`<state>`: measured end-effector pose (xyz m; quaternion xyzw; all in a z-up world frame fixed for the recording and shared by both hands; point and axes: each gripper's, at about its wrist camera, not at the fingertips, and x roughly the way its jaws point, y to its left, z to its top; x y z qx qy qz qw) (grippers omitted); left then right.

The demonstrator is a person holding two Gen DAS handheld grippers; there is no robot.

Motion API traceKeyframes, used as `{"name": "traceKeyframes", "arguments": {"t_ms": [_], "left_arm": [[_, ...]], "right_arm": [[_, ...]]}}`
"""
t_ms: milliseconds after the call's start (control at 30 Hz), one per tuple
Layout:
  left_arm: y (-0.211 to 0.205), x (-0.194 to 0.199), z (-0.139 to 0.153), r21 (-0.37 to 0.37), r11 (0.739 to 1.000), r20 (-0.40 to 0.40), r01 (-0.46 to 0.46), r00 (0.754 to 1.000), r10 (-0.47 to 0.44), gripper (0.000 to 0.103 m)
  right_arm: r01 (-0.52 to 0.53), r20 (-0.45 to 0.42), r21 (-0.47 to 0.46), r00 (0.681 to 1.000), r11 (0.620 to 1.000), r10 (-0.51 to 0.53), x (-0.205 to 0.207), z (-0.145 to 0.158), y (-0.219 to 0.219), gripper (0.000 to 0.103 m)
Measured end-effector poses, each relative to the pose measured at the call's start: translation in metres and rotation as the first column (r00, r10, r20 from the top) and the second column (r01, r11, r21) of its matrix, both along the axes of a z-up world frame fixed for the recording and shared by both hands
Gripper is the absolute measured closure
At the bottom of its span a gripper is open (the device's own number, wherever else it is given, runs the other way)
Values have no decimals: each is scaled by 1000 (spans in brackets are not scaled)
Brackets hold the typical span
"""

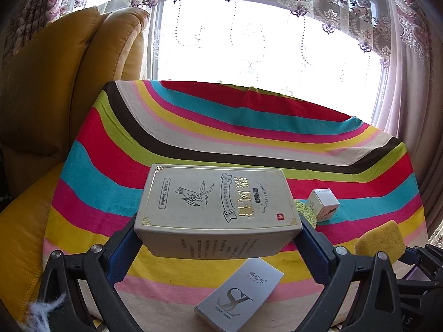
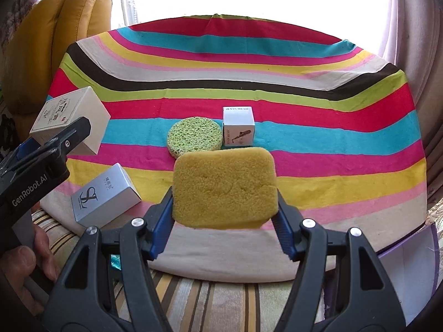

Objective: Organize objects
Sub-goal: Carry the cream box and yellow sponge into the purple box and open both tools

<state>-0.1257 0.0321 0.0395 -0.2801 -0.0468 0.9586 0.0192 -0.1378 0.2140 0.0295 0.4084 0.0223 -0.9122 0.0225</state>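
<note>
A yellow armchair [image 1: 55, 88] stood at far left, beside a table draped in a striped cloth [image 1: 249, 127]. The left gripper [image 1: 218, 238] clamped a beige box [image 1: 216, 202] by its two short ends and held it above the cloth; gold lettering, a hand-and-sprig drawing and a small red seal marked its top face, and fine print ran down its near side, too small to read. Below it a silver box [image 1: 241, 296] with a large looping logo lay flat near the cloth's front edge, its near corner cut off by the frame. Further right, a round green sponge [image 2: 195, 134] rested on the cloth, touching a small white cube [image 2: 238, 126] printed with a saxophone. From the left camera the beige box hid most of the green sponge. In front of both, the right gripper [image 2: 224, 210] pinched a rectangular yellow sponge [image 2: 224, 188], pitted and dented, clear of the cloth; it covered the green sponge's near edge. A purple-edged sheet [image 2: 409, 271] at lower right was only partly visible.
</note>
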Motion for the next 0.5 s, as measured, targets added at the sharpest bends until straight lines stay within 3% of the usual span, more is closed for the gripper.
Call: {"name": "traceKeyframes", "arguments": {"t_ms": [200,500], "left_arm": [[43,24,6,-16,984,-2,178,984,-178,2],[100,42,8,-44,917,48,397,918,-395,2]], "right_arm": [[54,10,-20,998,998,-54,30,2,32,35],[155,15,-44,988,987,-154,80,6,95,35]]}}
